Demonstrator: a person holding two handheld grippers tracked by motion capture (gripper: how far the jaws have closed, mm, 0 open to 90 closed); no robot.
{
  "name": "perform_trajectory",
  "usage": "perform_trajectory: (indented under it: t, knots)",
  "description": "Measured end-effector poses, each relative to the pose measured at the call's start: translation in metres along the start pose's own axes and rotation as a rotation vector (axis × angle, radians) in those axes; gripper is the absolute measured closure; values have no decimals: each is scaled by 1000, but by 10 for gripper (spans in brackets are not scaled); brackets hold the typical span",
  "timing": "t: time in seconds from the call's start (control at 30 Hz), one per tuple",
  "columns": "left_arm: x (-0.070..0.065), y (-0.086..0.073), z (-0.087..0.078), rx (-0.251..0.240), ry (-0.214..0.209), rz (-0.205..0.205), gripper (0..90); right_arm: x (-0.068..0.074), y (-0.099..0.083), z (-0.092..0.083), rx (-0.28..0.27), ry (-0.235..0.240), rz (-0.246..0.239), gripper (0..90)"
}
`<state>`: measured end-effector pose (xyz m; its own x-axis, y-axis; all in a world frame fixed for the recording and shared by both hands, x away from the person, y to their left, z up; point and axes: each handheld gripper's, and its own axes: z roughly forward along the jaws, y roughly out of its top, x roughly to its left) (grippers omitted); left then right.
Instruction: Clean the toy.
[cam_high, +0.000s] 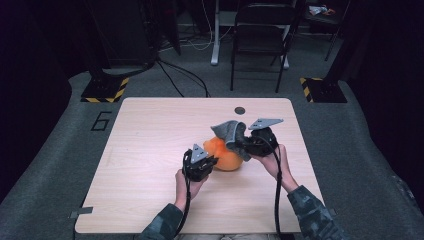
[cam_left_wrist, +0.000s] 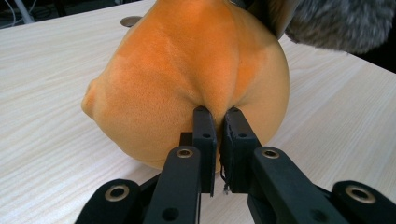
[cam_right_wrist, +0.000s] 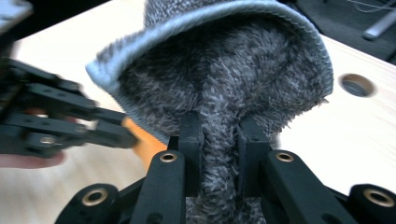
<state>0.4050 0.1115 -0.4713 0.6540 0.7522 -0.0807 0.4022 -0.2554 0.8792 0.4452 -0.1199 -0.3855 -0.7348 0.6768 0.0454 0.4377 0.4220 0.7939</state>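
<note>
An orange plush ball (cam_high: 226, 154) lies in the middle of the wooden table (cam_high: 150, 145). My left gripper (cam_high: 209, 162) is at its near left side, and its jaws pinch a fold of the orange plush (cam_left_wrist: 196, 60) between them. A grey fuzzy cloth (cam_high: 229, 132) drapes over the ball's far right side. My right gripper (cam_high: 243, 145) is shut on a bunched part of that grey cloth (cam_right_wrist: 224, 93), lifted slightly above the table. The left gripper (cam_right_wrist: 112, 133) appears blurred at the left of the right gripper view.
A round cable hole (cam_high: 240, 110) sits near the table's far edge. A folding chair (cam_high: 260, 35) and stands with hazard-striped bases (cam_high: 105, 90) stand on the grey floor behind the table.
</note>
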Motion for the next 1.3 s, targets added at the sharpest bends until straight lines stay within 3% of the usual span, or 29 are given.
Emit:
perform_trajectory:
  t: [0.1, 0.2, 0.33, 0.57, 0.97, 1.1, 1.3]
  knots:
    - [1, -1, 1, 3, 8, 7, 849, 7, -3, 11, 26, -16, -22, 754]
    - [4, -3, 1, 7, 6, 0, 848, 4, -6, 17, 46, -41, -34, 754]
    - [7, -5, 3, 5, 8, -22, 847, -6, -11, 22, 78, -52, -11, 754]
    - [9, -7, 3, 6, 8, -16, 841, -32, -28, 32, 163, -65, 43, 752]
    - [10, -8, 4, -4, -3, -31, 831, -56, -52, 54, 303, -86, 120, 751]
    - [10, -8, 4, -3, 5, -29, 831, -56, -46, 46, 278, -90, 120, 754]
    - [7, -7, 4, 0, 5, -14, 831, -38, -19, 13, 113, -58, 64, 756]
